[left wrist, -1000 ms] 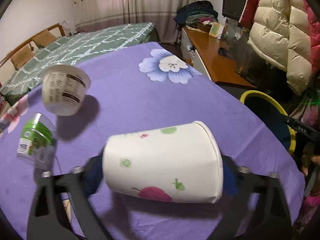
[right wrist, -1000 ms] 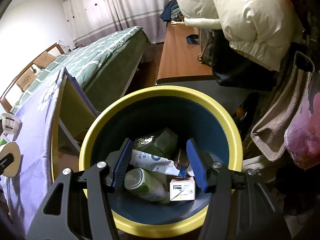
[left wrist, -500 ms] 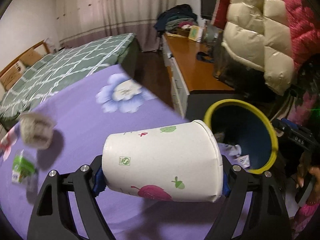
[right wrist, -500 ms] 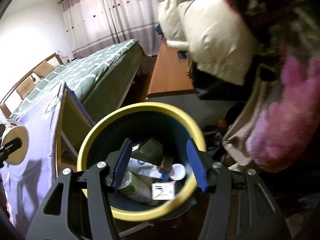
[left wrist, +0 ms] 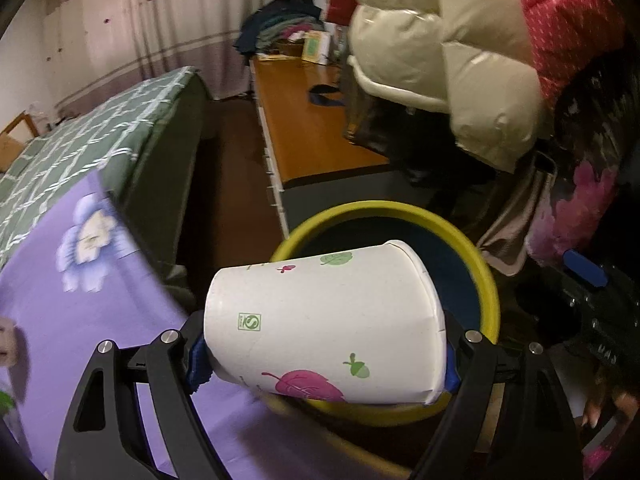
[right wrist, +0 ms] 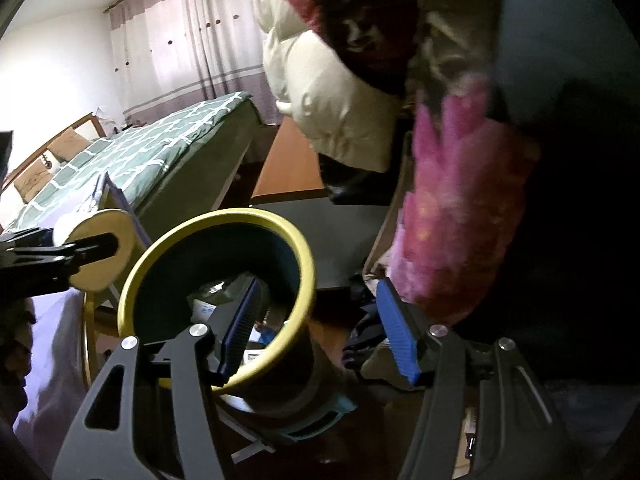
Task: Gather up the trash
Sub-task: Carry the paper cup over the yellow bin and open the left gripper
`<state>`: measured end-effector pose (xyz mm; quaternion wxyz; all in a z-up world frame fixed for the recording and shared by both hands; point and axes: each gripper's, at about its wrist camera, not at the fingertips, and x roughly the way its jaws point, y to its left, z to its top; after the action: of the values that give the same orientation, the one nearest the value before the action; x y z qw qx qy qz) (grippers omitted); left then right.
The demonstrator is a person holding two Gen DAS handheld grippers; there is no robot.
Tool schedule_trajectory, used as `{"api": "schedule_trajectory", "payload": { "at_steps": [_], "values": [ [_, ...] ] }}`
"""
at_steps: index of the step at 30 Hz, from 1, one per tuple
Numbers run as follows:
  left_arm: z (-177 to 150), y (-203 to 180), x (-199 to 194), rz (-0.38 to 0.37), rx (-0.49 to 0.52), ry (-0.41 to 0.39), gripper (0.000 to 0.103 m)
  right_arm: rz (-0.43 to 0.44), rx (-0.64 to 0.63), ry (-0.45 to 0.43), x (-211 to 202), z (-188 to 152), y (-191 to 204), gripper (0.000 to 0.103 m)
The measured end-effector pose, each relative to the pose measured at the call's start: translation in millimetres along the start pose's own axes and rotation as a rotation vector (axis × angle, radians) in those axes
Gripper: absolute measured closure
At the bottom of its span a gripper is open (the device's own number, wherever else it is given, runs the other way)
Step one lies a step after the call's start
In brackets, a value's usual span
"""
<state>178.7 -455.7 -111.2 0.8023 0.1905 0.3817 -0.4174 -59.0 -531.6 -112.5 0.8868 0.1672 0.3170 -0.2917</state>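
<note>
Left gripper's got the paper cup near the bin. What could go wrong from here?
1. The paper cup, lying sideways in the left gripper, sits over the near yellow rim of the bin, not its middle; released now, it may clip the rim and bounce to the floor.
2. The right gripper, empty with jaws apart, straddles the bin's rim beside the opening; the two grippers could collide.
3. The end-to-end grip could crush the thin cup.

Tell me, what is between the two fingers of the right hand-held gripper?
Nothing is held there. In the right wrist view, the right hand-held gripper stands open, and only the yellow rim of the trash bin and the dark floor show behind the gap.
</note>
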Motion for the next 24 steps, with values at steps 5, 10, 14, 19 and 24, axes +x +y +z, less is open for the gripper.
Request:
{"api": "schedule_trajectory", "payload": {
  "at_steps": [5, 10, 14, 19, 24],
  "values": [
    [11.3, -28.8, 21.2, -0.042, 0.033, 0.023, 0.021, -0.021, 0.014, -0.002, 1.3, 0.5, -7.1, 0.043],
    [14.4, -47.5, 30.4, -0.034, 0.075, 0.032, 0.01, -0.023, 0.023, 0.002, 3.2, 0.7, -9.0, 0.042],
    [10.8, -39.2, 19.2, -0.029, 0.054, 0.013, 0.01, -0.018, 0.018, 0.004, 3.8, 1.0, -6.4, 0.041],
    [-7.4, -4.6, -24.0, -0.013, -0.017, -0.048, 0.01, 0.011, 0.007, 0.002, 4.3, 1.9, 4.9, 0.041],
    [-43.0, 51.6, -80.1, 0.057, -0.135, -0.118, 0.01, 0.061, -0.02, 0.01, 7.3, 5.0, 27.1, 0.041]
  ]
}}
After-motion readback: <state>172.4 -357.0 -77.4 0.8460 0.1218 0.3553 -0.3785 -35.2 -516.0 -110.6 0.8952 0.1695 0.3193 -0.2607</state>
